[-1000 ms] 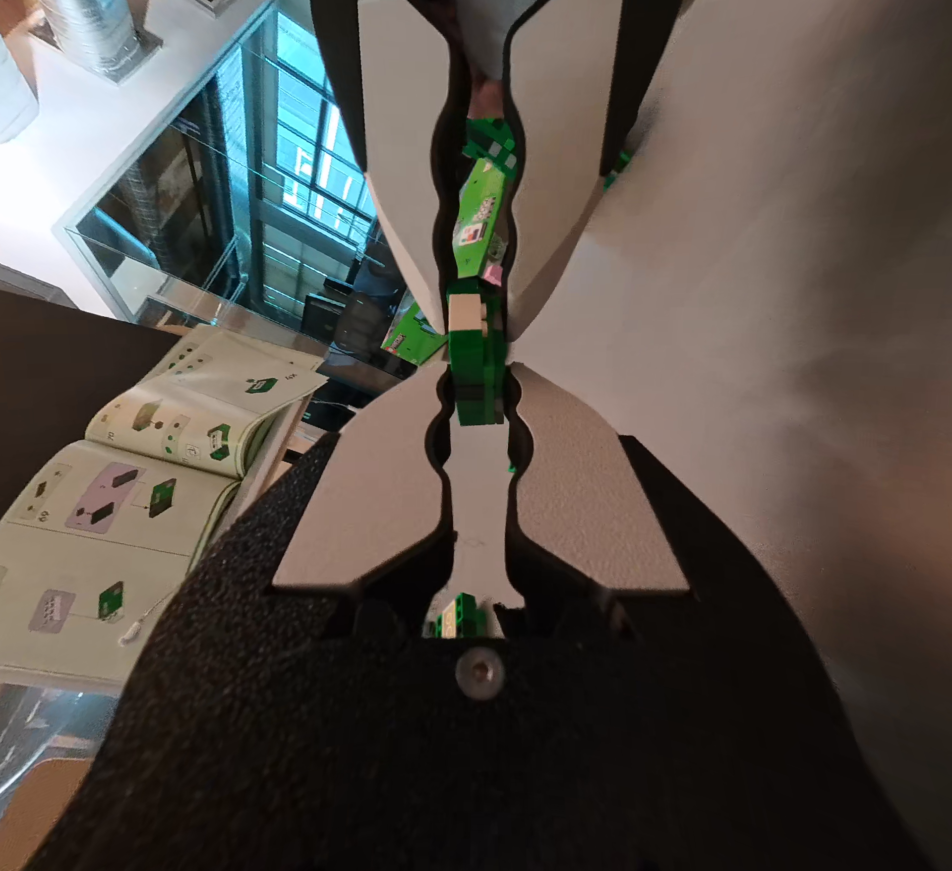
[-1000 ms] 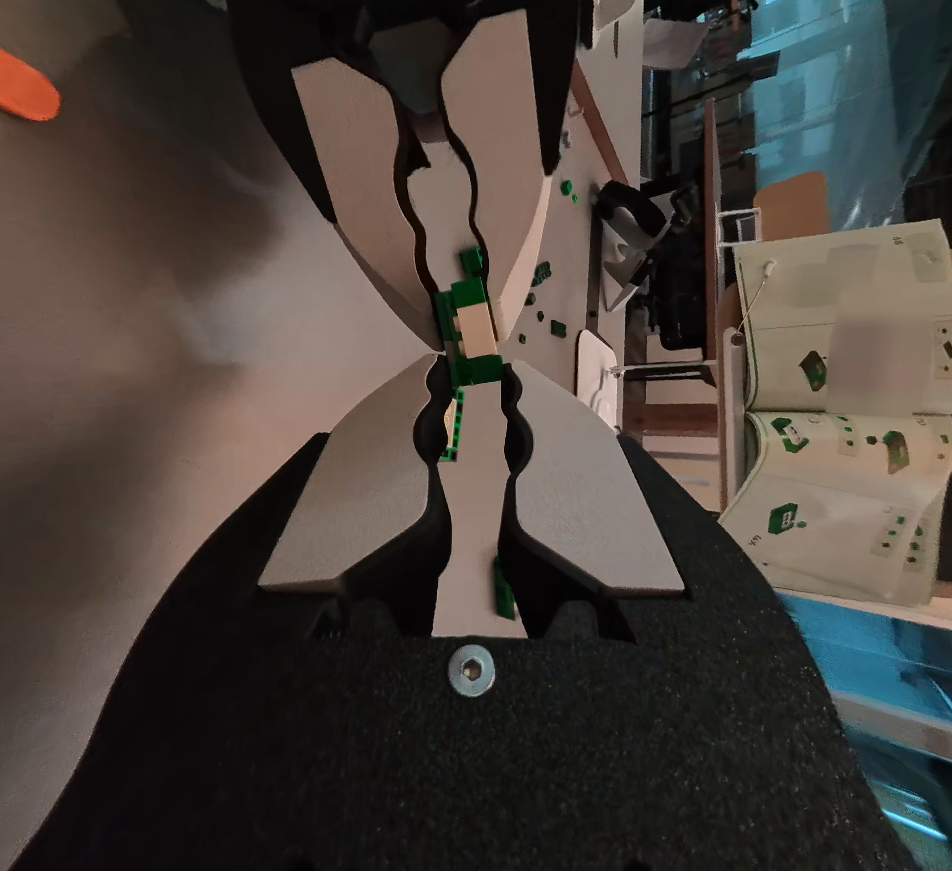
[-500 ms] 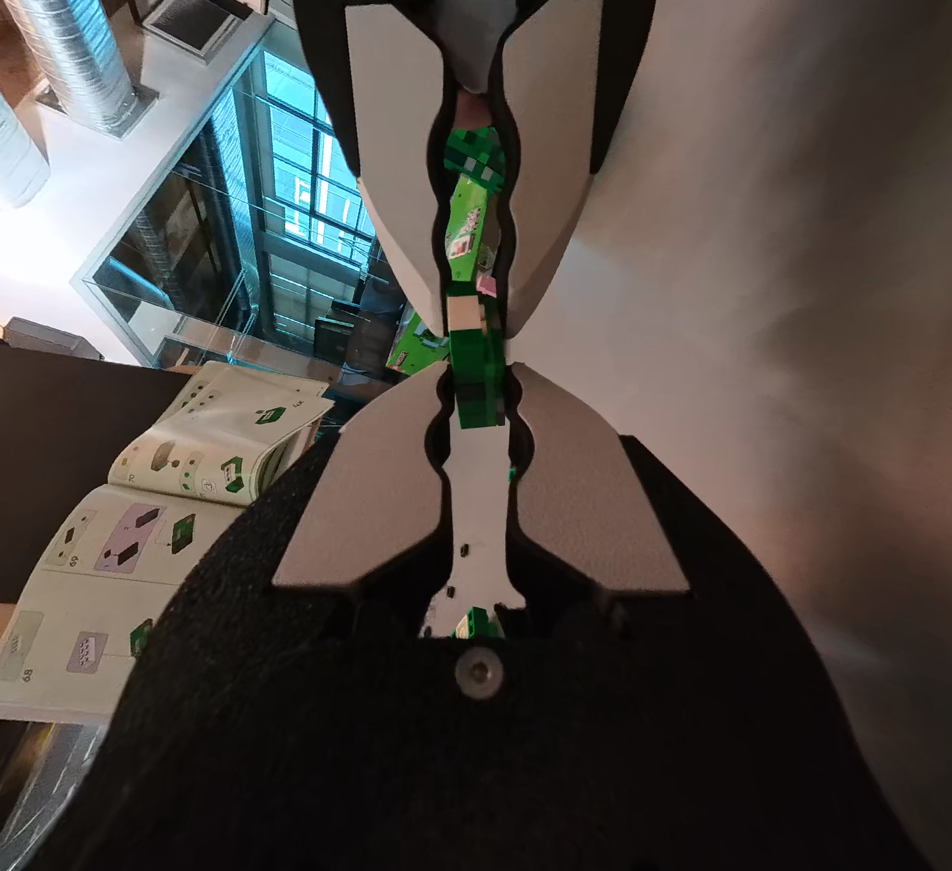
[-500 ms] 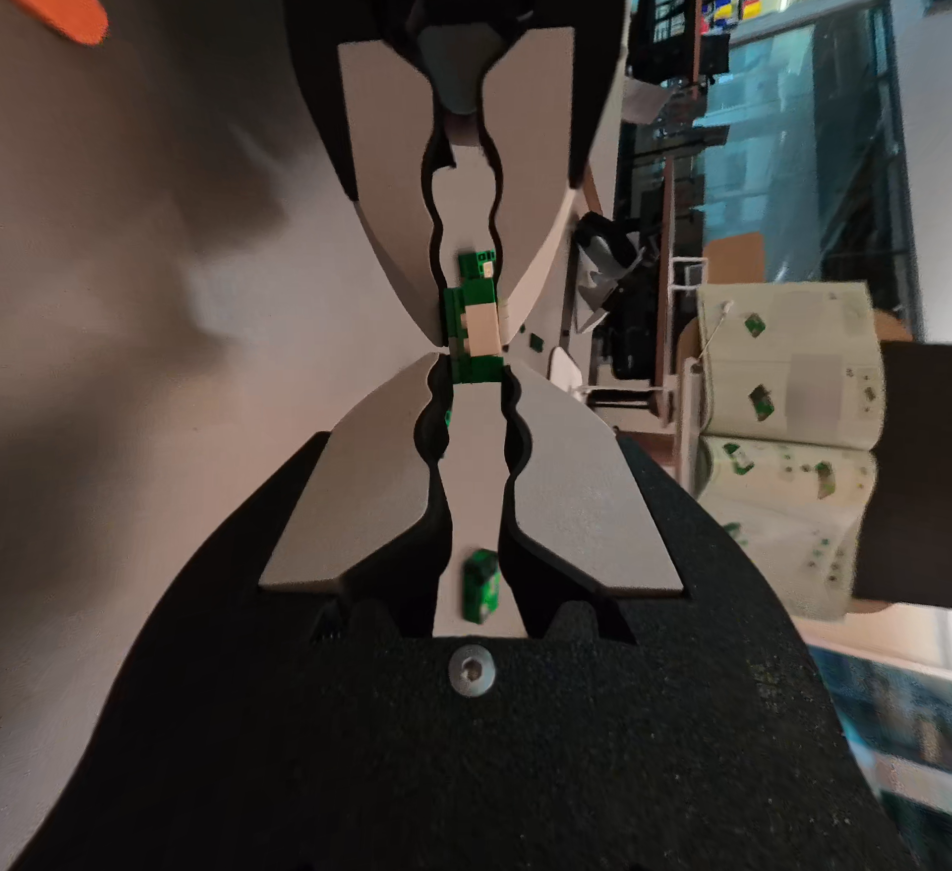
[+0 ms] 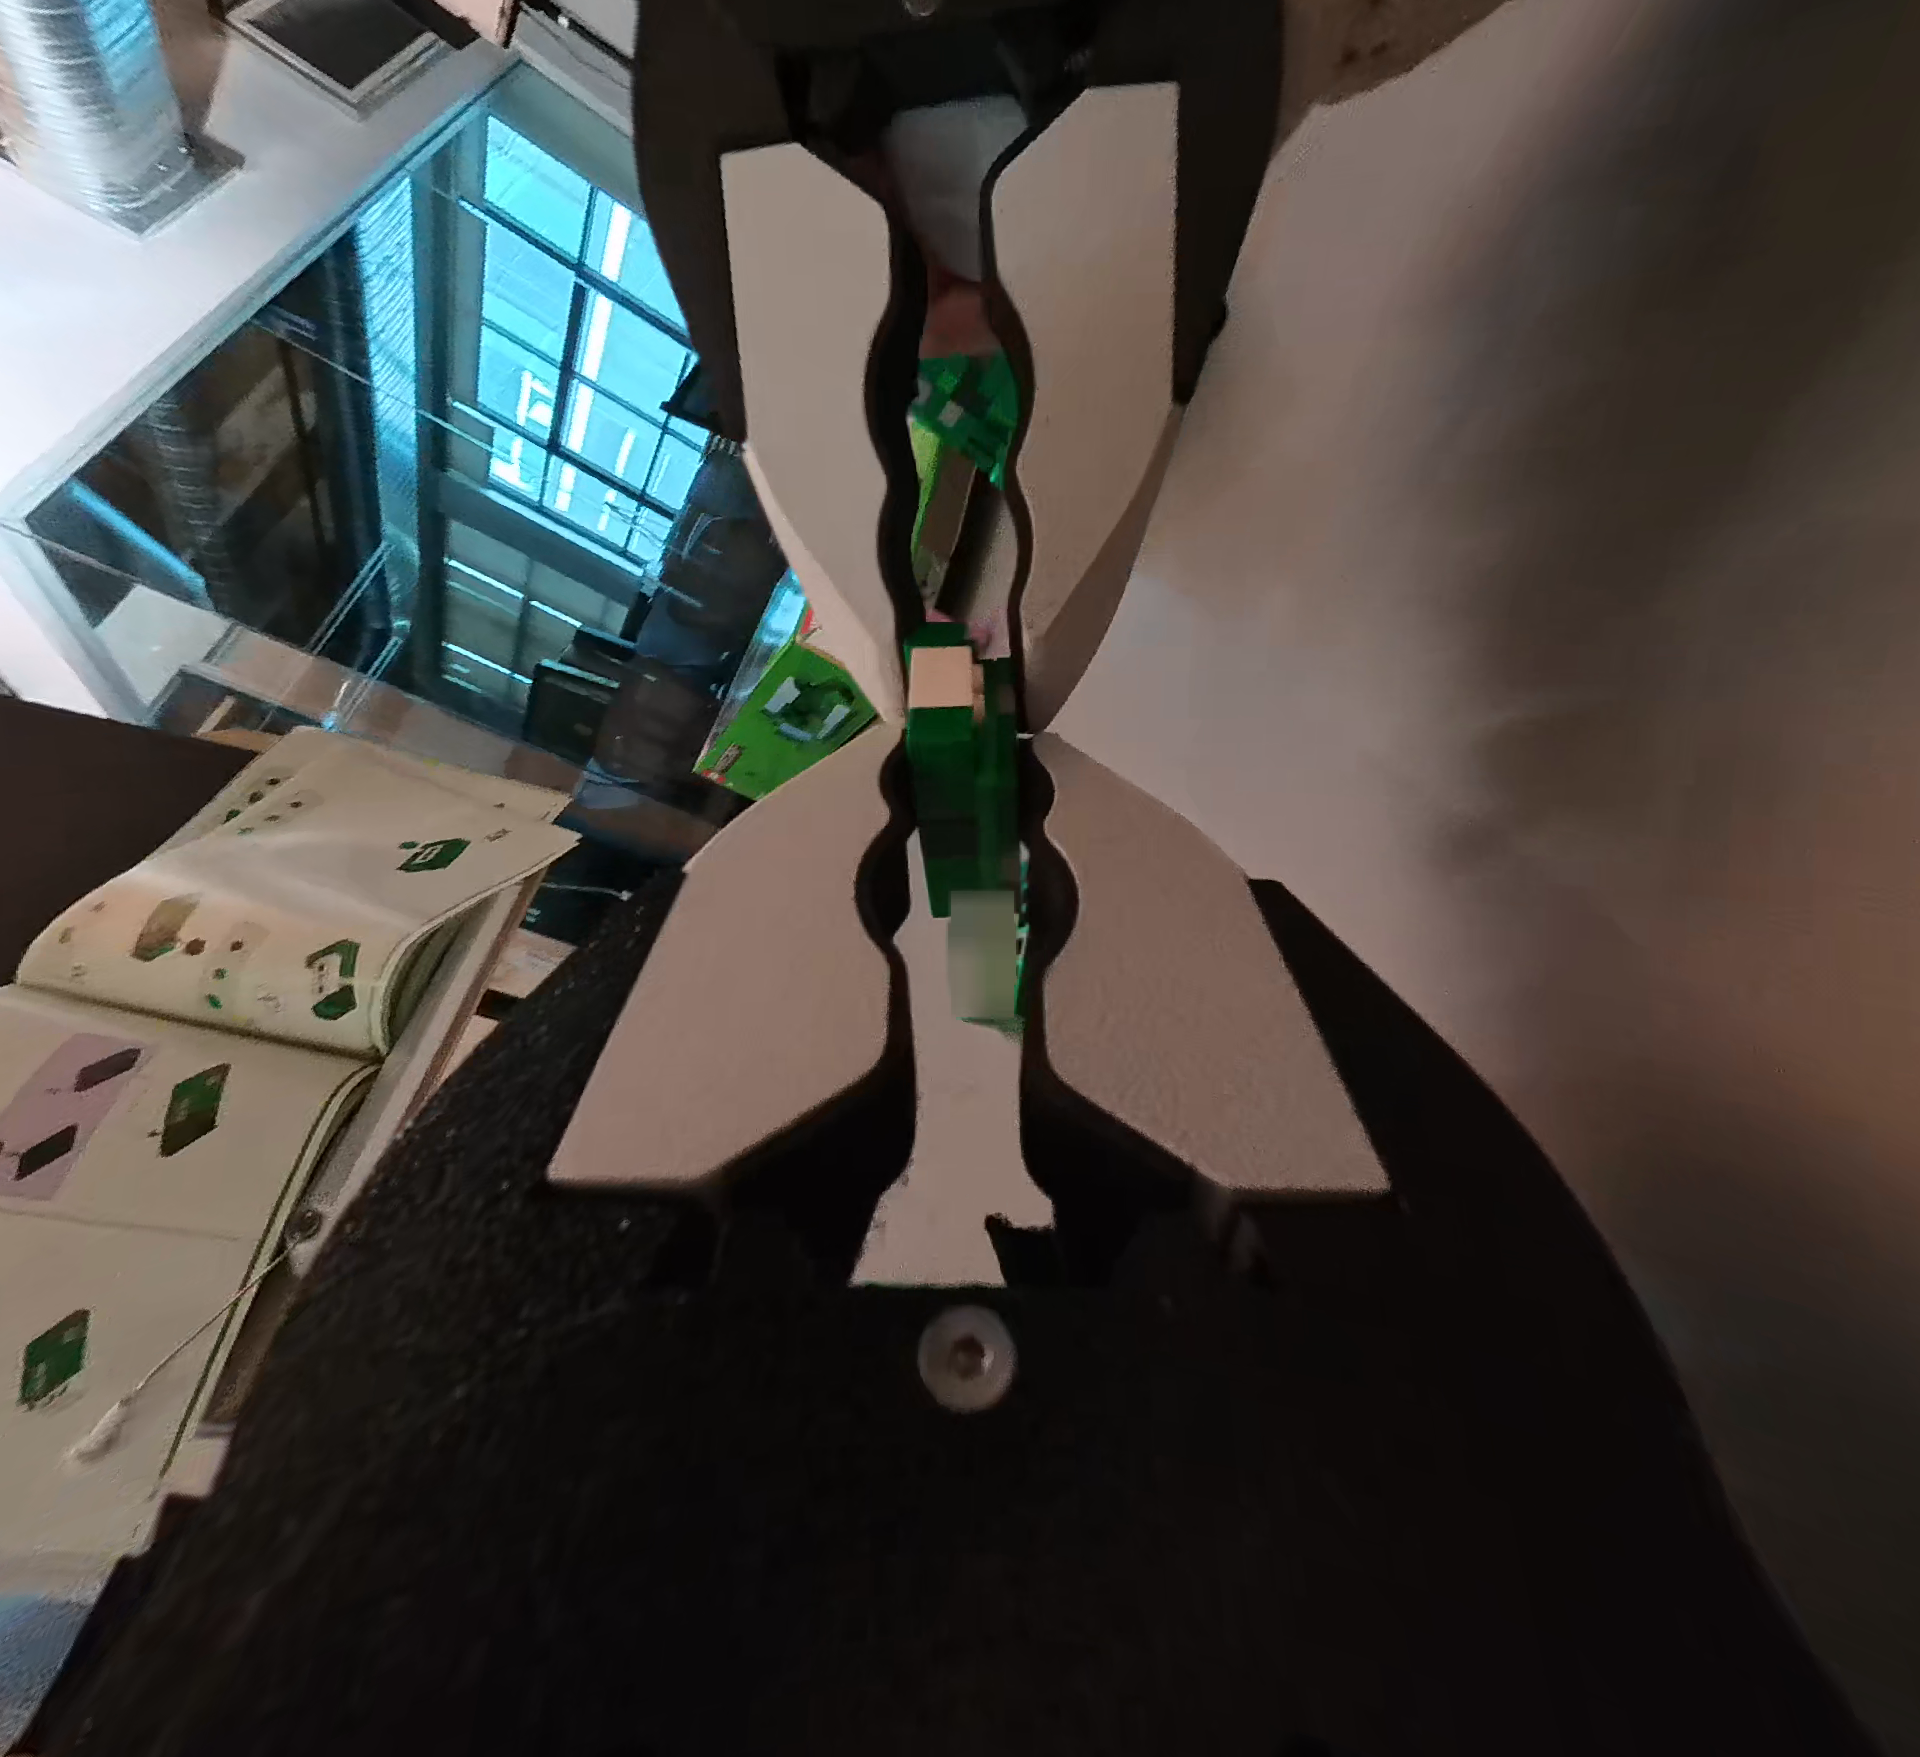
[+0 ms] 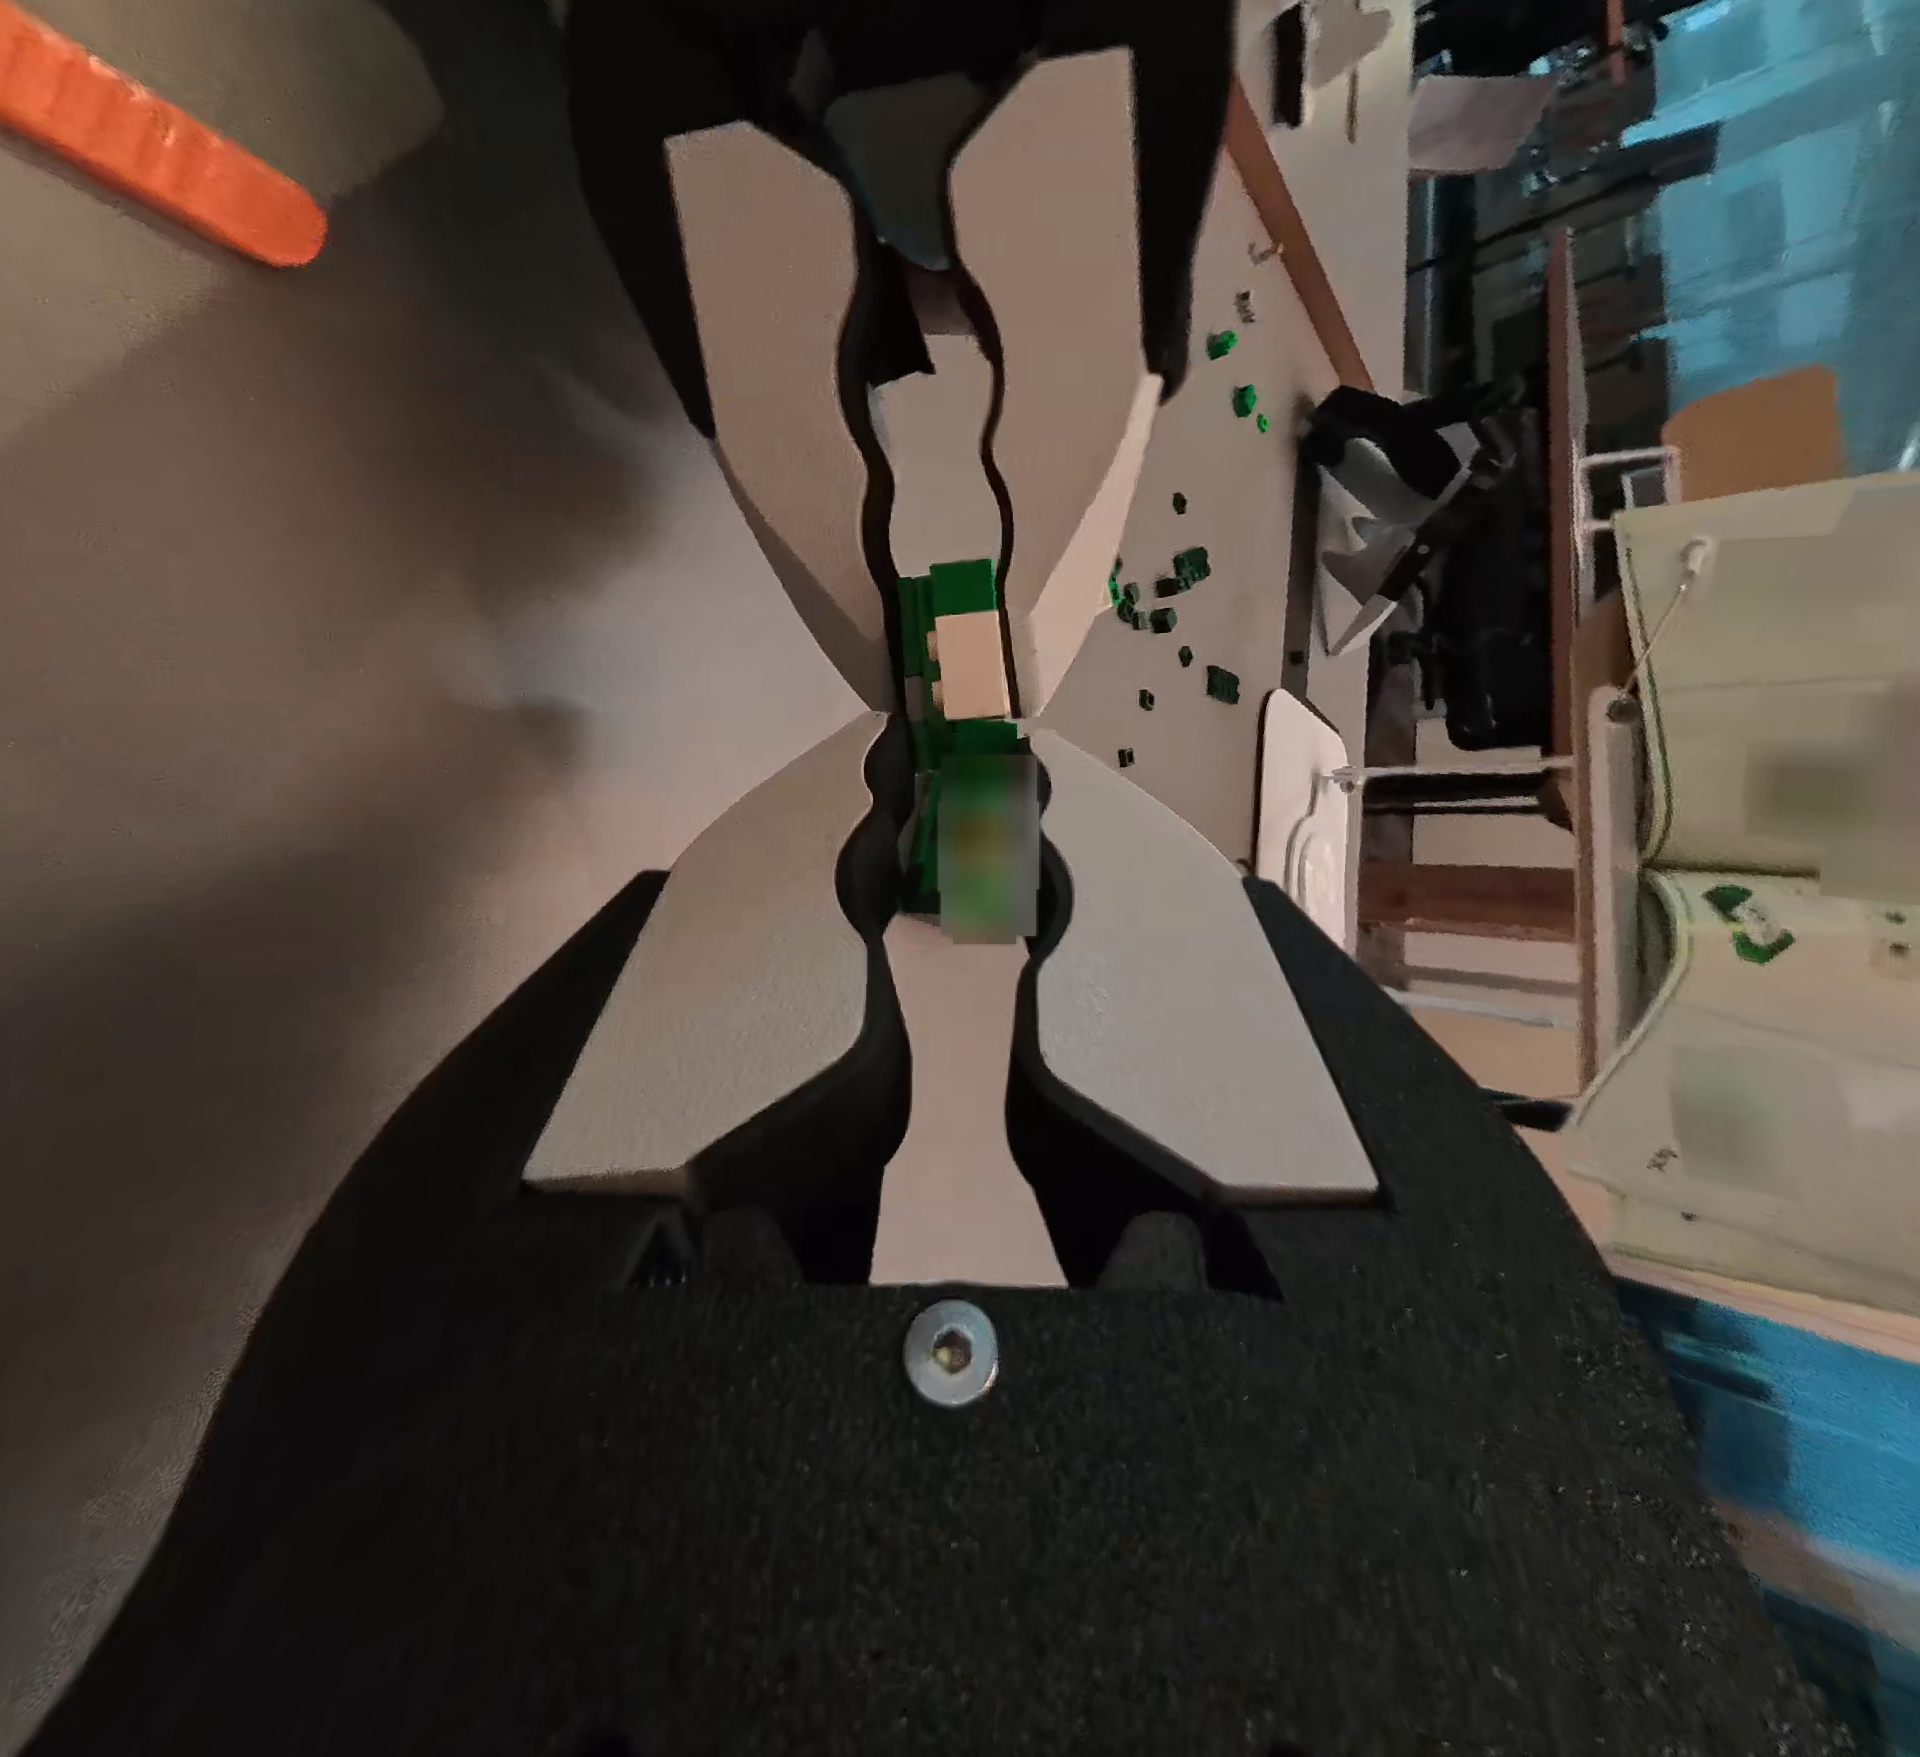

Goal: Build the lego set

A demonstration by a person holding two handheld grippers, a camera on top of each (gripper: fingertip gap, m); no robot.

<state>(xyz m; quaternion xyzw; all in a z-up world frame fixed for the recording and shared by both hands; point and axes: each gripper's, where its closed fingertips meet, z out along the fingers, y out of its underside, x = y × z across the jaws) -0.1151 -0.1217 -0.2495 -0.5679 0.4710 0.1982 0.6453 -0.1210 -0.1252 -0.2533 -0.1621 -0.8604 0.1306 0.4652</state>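
1. Left of the left wrist view: we note an open instruction booklet [image 5: 239, 969] lying well apart from the work.
2. Centre of that view: the left gripper [image 5: 961, 741] is pinching the lower, green end of a small lego assembly [image 5: 951, 772], held in the air and not resting on the counter [image 5: 1558, 668].
3. Centre of the right wrist view: the right gripper [image 6: 956, 720] meets the left gripper tip to tip and is pinching the assembly's other end. The cream brick [image 6: 971, 663] sits on the left gripper's side of the meeting point.
4. We judge that the assembly's long axis runs along both grippers' fingers, so any pressing or pulling apart acts straight along that line; neither gripper is nearer.
5. Right of that view: loose green bricks [image 6: 1174, 590] lie scattered on the counter beyond the grippers.
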